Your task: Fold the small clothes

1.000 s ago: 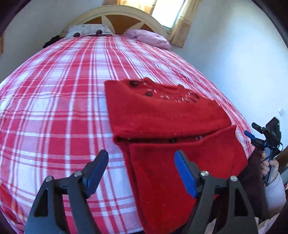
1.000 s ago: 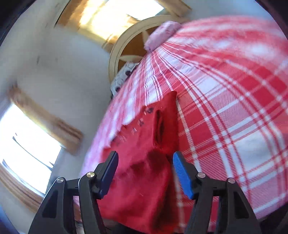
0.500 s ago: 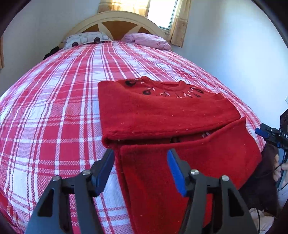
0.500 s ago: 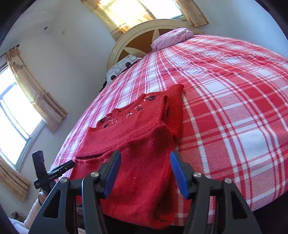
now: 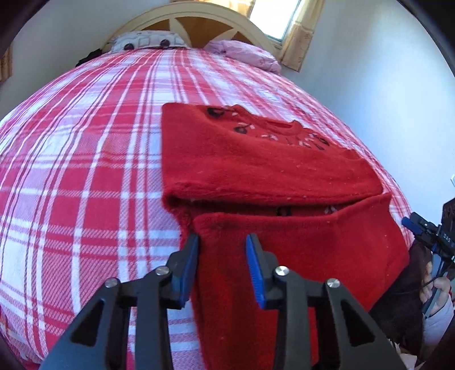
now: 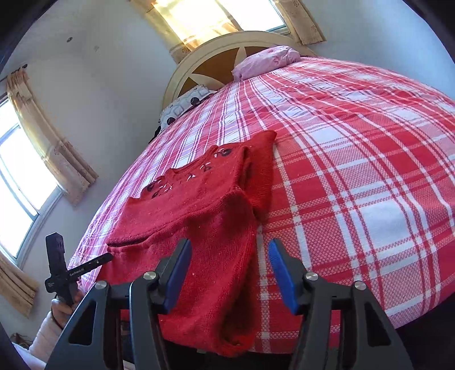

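A red knitted sweater (image 5: 270, 168) with dark embroidery at the neck lies on the red-and-white plaid bed (image 5: 85, 159). Its lower part (image 5: 312, 256) hangs toward the bed's near edge. My left gripper (image 5: 223, 247) is low over the near left corner of that lower part. Its jaws are closing with the corner between the blue pads, which do not pinch it. In the right wrist view the sweater (image 6: 199, 205) runs away to the left. My right gripper (image 6: 229, 256) stands open astride the sweater's near right edge.
A patterned pillow (image 5: 148, 42) and a pink pillow (image 5: 241, 52) lie against the curved headboard (image 5: 199, 17). A white wall (image 5: 384, 99) runs close along the bed. A hand (image 5: 435, 287) holds the other gripper by the bed's edge. Curtained windows (image 6: 31, 159) sit beyond.
The left jaws have narrowed around the sweater's corner and the gripper has come lower and closer to it. The right view has rolled from a tilted blur to steady.
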